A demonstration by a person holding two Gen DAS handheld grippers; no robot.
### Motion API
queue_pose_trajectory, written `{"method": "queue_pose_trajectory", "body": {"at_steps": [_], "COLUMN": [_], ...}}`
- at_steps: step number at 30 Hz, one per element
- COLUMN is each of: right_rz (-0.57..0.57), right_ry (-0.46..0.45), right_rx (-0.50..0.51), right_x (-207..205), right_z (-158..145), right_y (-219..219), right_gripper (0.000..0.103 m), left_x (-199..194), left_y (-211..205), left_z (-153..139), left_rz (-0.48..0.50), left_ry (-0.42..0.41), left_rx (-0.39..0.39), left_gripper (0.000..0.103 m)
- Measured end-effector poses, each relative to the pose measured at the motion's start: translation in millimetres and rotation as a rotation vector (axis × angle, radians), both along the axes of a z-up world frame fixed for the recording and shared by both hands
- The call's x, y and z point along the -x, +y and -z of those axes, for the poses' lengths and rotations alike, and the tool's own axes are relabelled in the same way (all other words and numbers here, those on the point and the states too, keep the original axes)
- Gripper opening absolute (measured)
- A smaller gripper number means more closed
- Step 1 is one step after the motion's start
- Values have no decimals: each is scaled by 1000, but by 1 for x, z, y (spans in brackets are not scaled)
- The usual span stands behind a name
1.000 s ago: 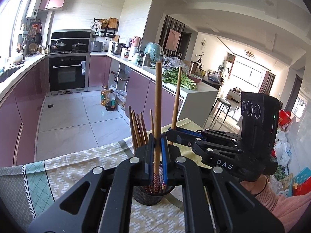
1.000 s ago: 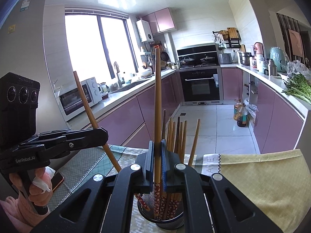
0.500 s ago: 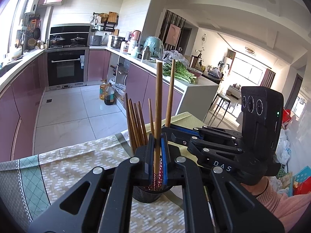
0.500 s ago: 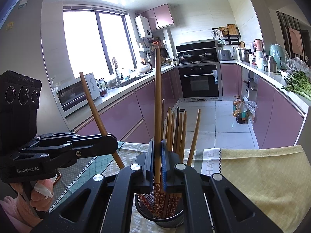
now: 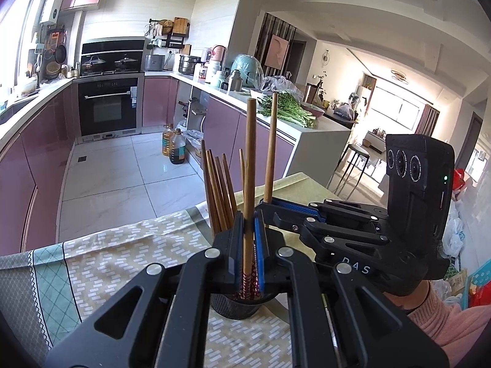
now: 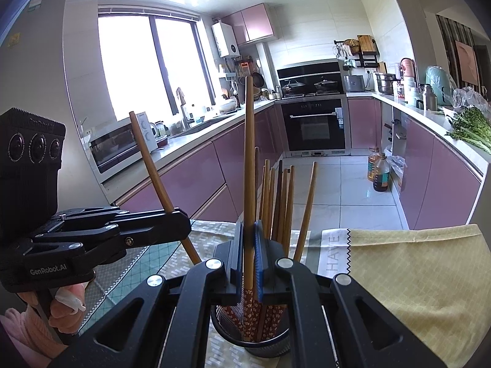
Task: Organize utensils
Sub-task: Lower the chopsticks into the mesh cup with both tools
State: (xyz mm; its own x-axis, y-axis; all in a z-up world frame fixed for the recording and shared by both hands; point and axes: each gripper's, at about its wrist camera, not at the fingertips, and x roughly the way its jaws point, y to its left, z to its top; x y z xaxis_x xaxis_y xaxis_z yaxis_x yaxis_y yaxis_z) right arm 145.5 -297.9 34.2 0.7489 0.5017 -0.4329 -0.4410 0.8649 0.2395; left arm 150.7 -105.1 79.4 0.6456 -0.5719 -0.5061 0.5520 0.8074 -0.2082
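Purple kitchen, patterned tablecloth (image 5: 122, 254), left tongs (image 5: 249, 245) and right tongs (image 6: 248, 254) each clamped on 1 brown chopstick (image 5: 249, 168) (image 6: 249, 153), above black mesh holder (image 6: 264, 343)

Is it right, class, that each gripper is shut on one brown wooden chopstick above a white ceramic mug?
Not quite. The left gripper and right gripper each clamp one brown wooden chopstick, but the container is a black wire-mesh holder, not a white mug, as the right wrist view shows.
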Motion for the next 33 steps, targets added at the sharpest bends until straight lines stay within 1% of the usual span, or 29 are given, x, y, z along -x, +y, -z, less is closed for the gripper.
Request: {"method": "queue_pose_trajectory", "body": {"at_steps": [12, 25, 33], "right_rz": [2, 10, 7], "right_ry": [16, 52, 66], "right_rx": [12, 20, 24], "right_x": [-2, -4, -6], "right_z": [9, 24, 29], "right_y": [2, 3, 5], "right_gripper": [6, 6, 6], "left_x": [-11, -14, -16], "left_y": [-5, -8, -11], "left_z": [14, 30, 31], "left_rz": [-11, 3, 8], "left_ry": [24, 51, 50], "left_rx": [-34, -70, -77], "left_gripper": [7, 7, 8]}}
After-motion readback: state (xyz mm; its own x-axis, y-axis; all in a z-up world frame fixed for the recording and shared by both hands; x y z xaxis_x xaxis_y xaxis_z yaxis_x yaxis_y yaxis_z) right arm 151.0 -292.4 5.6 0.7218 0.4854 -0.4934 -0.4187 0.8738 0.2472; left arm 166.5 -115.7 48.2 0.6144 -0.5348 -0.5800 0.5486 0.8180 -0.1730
